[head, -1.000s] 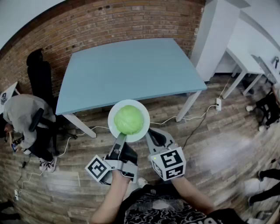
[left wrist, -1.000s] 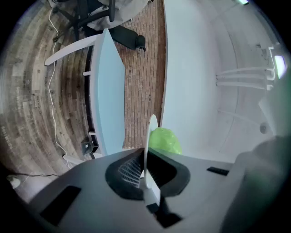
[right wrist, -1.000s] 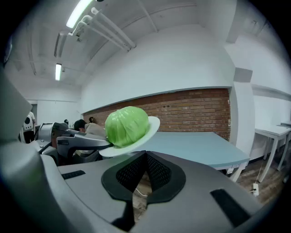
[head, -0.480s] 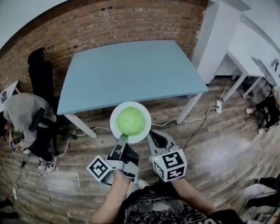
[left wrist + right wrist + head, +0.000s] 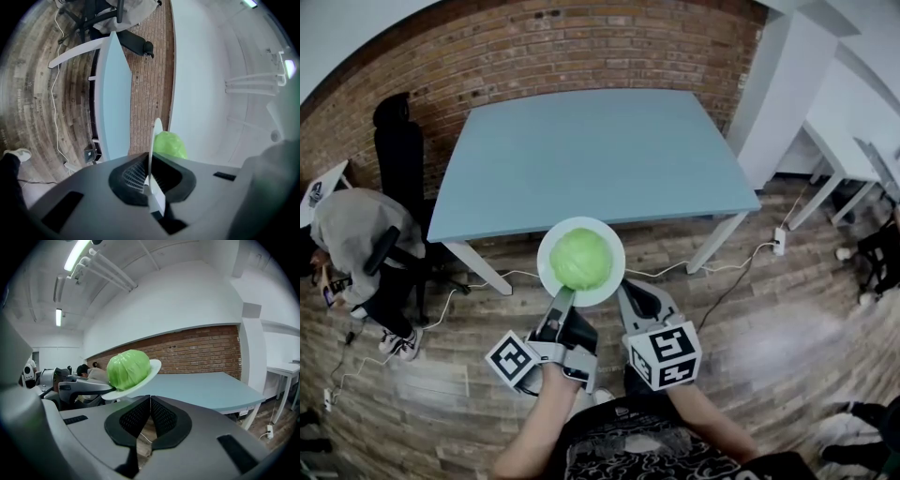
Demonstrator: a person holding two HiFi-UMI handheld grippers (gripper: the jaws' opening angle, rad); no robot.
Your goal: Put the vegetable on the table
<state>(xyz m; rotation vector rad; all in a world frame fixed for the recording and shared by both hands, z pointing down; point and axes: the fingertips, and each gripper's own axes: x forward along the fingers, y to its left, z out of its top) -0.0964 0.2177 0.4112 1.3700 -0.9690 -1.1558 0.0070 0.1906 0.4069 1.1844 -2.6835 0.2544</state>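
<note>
Cabbage (image 5: 579, 259): carried on plate (image 5: 614, 281), over floor (image 5: 759, 328), short of worktop (image 5: 591, 150).
Left claw (image 5: 562, 296): clamped on plate rim.
Right claw (image 5: 627, 291): closed, empty.
Change: plate brought slightly nearer worktop; placing pending.

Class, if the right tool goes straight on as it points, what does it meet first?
Probably the white plate, at its rim close ahead; passing under it, the blue table. Depth is unclear.

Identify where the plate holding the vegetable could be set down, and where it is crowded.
The whole blue table top is bare, from the brick wall to its near edge. Crowded: left of it, a black chair and a person.
</note>
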